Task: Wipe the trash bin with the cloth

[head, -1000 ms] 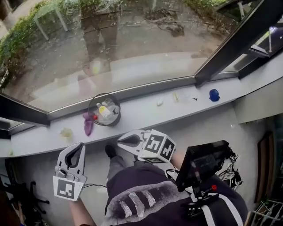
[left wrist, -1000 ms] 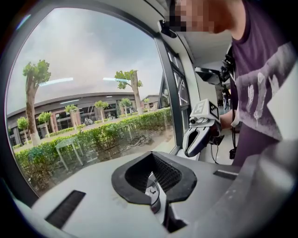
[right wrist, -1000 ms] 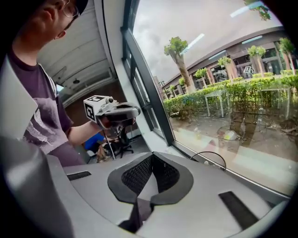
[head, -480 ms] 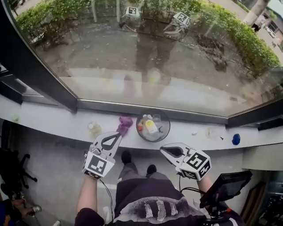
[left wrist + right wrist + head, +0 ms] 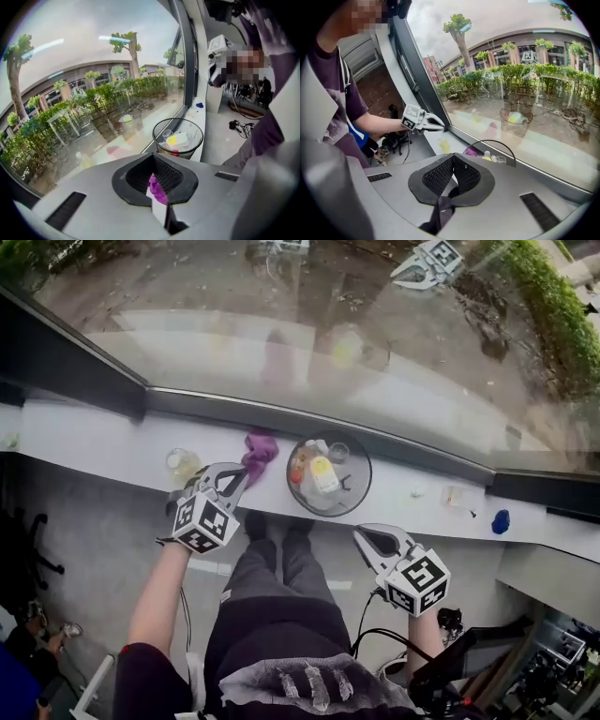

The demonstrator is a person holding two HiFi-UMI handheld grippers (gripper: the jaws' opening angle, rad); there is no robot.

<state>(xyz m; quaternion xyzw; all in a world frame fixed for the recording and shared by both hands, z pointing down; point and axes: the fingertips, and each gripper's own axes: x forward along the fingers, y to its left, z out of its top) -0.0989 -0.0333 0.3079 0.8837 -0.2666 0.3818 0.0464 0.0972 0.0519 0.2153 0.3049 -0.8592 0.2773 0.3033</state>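
Soft, limp purple cloth (image 5: pixel 259 448) lies left of centre, beside the trash bin (image 5: pixel 368 474); a raised fold likely offers the best pinch. Left gripper (image 5: pixel 237 474) and right gripper (image 5: pixel 364 535) are both clenched and empty.

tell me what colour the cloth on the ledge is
Purple. The cloth shows best in the head view.
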